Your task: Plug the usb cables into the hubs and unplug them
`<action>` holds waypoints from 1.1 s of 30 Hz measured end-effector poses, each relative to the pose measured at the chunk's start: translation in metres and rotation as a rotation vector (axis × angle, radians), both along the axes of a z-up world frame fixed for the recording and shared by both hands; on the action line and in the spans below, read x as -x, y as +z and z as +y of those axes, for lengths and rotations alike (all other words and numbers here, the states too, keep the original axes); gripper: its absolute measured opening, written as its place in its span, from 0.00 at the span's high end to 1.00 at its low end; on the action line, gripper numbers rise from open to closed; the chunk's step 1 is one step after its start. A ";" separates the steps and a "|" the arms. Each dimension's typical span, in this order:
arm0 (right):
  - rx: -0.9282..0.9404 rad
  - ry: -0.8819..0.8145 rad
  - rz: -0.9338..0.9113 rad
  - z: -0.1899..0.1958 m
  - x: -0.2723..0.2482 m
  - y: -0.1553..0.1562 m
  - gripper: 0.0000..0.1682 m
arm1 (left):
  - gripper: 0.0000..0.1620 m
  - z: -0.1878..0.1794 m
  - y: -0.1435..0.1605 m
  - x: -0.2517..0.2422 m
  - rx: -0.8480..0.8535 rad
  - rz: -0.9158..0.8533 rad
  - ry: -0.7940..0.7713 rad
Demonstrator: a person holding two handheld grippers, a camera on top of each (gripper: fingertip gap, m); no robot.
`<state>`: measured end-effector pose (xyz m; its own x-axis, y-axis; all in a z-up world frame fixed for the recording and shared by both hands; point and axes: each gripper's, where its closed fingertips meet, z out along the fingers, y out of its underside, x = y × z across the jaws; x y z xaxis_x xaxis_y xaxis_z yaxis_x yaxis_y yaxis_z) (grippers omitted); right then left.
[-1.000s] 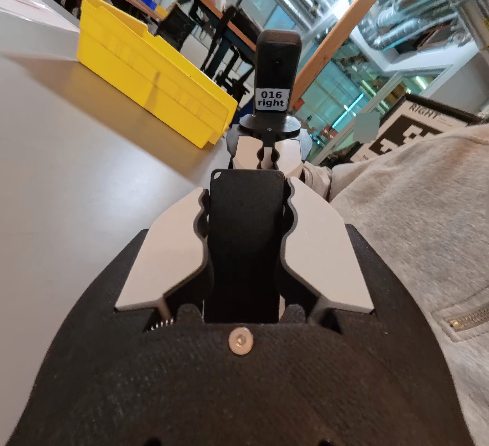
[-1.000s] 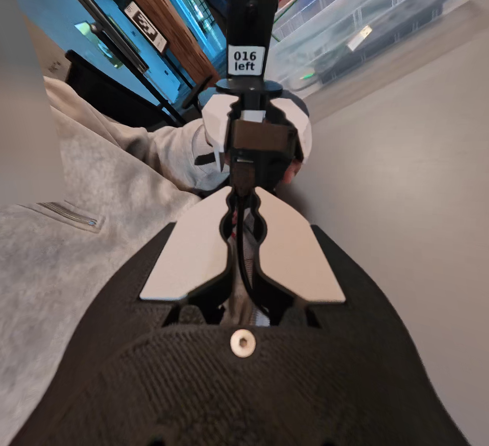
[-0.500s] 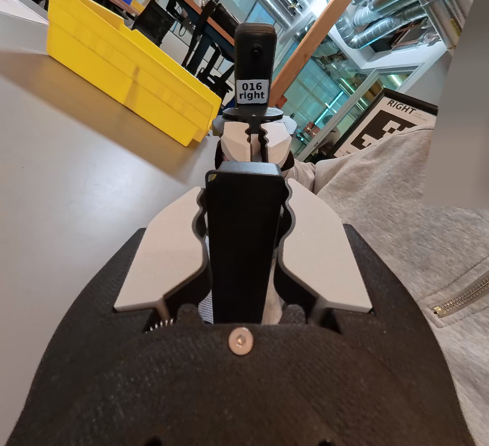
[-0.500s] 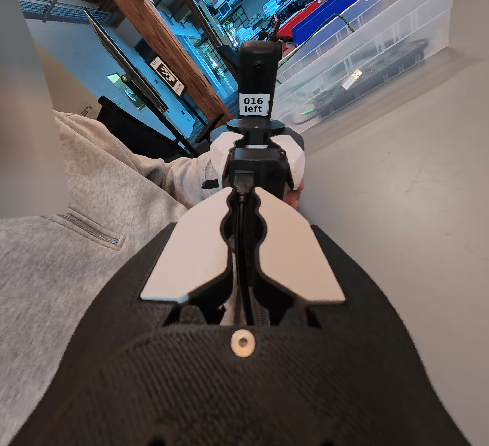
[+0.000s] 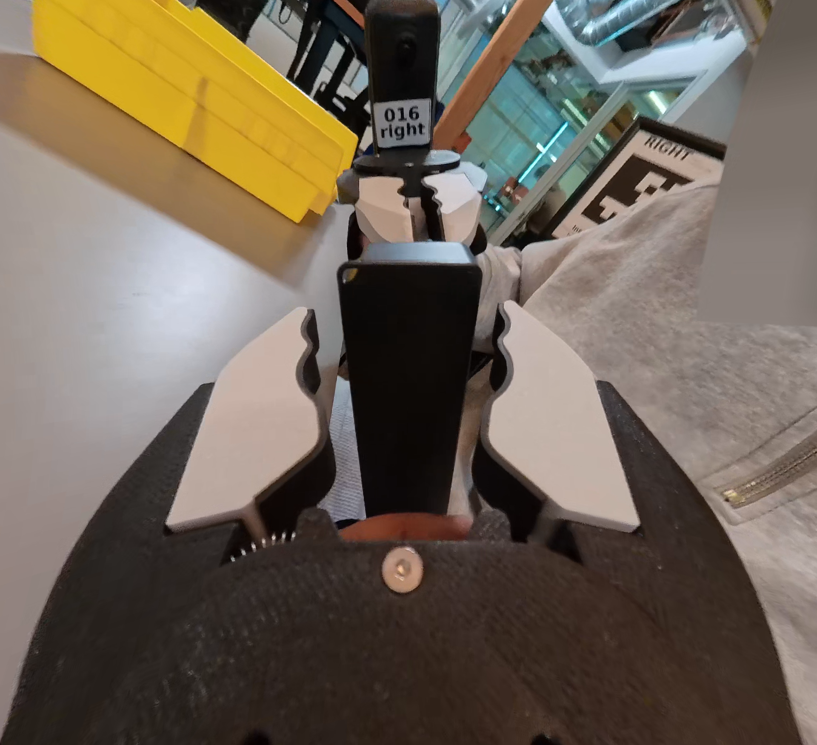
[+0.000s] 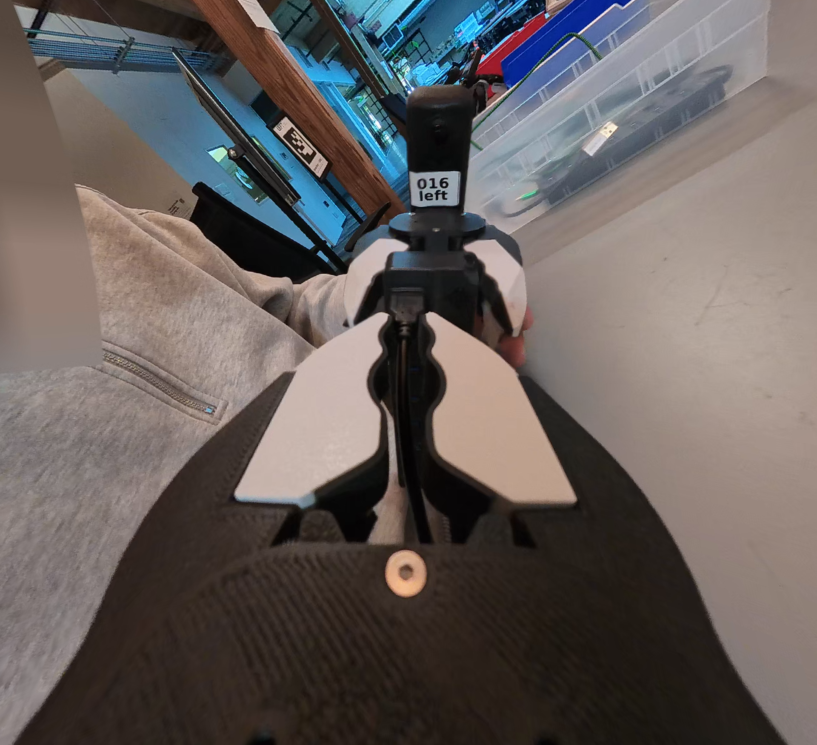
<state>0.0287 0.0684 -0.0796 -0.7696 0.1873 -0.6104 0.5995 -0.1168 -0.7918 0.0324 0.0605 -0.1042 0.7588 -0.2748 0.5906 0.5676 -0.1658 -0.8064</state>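
Note:
A black USB hub (image 5: 406, 370) stands lengthwise between the fingers of my left gripper (image 5: 406, 312). The jaws are open, with a gap on each side of the hub. My right gripper (image 5: 420, 202) faces it from the far end. In the right wrist view my right gripper (image 6: 406, 321) is shut on the black USB plug (image 6: 406, 303), which sits in the end of the hub (image 6: 442, 277). Its cable (image 6: 409, 436) runs back between the fingers. The left gripper (image 6: 435, 281) shows behind the hub with its fingers (image 6: 508, 281) spread.
A yellow bin (image 5: 177, 60) stands on the grey table (image 5: 110, 325) at the far left. A clear bin (image 6: 663, 73) holding black cables and hubs stands at the back right, with a blue bin (image 6: 574, 20) behind it. A person's grey jacket (image 5: 663, 370) lies close beside both grippers. My two grippers' fingertips are within a few centimetres of each other.
My left gripper's fingers have opened away from the hub they held. My right gripper stays shut on the plug, which is in the hub.

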 end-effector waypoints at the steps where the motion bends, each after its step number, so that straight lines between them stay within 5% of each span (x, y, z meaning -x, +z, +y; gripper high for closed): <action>1: 0.000 -0.002 0.000 0.000 0.000 0.000 0.94 | 0.51 0.001 -0.003 -0.002 0.013 0.027 0.000; 8: 0.018 0.002 -0.011 -0.001 0.000 0.000 0.94 | 0.64 0.004 0.001 -0.001 -0.016 0.079 0.046; 33: -0.042 -0.016 0.108 -0.005 0.000 -0.001 0.91 | 0.64 0.004 0.004 0.003 -0.022 0.084 0.063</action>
